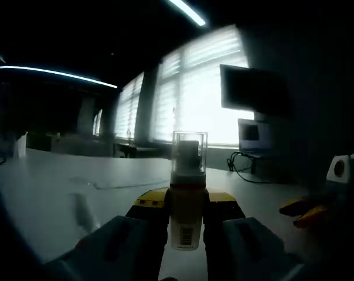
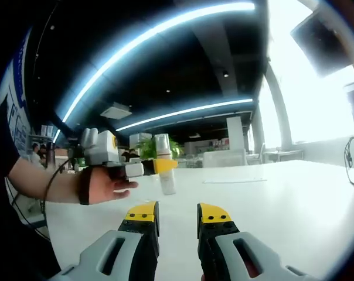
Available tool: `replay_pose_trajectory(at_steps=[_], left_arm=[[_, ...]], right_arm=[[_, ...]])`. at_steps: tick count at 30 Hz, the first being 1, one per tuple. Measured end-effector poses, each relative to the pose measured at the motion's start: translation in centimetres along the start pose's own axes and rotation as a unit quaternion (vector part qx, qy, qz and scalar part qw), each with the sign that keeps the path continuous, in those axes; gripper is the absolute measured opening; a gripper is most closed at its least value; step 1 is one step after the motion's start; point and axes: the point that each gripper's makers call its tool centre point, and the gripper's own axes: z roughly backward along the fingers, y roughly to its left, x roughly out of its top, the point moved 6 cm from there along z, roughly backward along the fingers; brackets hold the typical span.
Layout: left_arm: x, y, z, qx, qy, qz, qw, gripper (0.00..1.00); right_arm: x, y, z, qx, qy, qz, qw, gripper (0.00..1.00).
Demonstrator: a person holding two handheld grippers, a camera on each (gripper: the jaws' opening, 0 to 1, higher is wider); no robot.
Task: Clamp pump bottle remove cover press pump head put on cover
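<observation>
A slim white pump bottle (image 1: 186,216) stands upright between my left gripper's (image 1: 186,202) yellow-tipped jaws, which are shut on its body. A clear cover (image 1: 190,149) sits over the dark pump head. In the right gripper view the same bottle (image 2: 166,180) hangs above the table, held by the left gripper (image 2: 158,167) in a person's hand (image 2: 104,186). My right gripper (image 2: 178,213) is in the foreground, lower than the bottle, open with nothing between its jaws. Its yellow tips (image 1: 306,212) show at the right edge of the left gripper view.
A wide white table (image 2: 282,199) stretches under both grippers. A dark monitor (image 1: 253,91) and a smaller screen (image 1: 250,134) stand at the far right by bright windows, with cables (image 1: 247,171) on the table below them.
</observation>
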Motion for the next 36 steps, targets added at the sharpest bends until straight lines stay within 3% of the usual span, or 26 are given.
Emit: replay_pose_trajectory(at_steps=[5, 14, 36], left_arm=[[-0.9, 0.1, -1.2, 0.009, 0.007, -0.013, 0.9998, 0.13], [-2.3, 1.3, -2.4, 0.043, 0.006, 0.017, 0.9989, 0.13], [-4.7, 0.9, -3.4, 0.083, 0.046, -0.033, 0.9950, 0.13]], right_arm=[[0.1, 0.1, 0.1, 0.000, -0.002, -0.004, 1.0000, 0.20], [0.1, 0.0, 0.1, 0.000, -0.003, -0.005, 1.0000, 0.20], [0.3, -0.1, 0.1, 0.000, -0.011, -0.018, 0.9998, 0.20]])
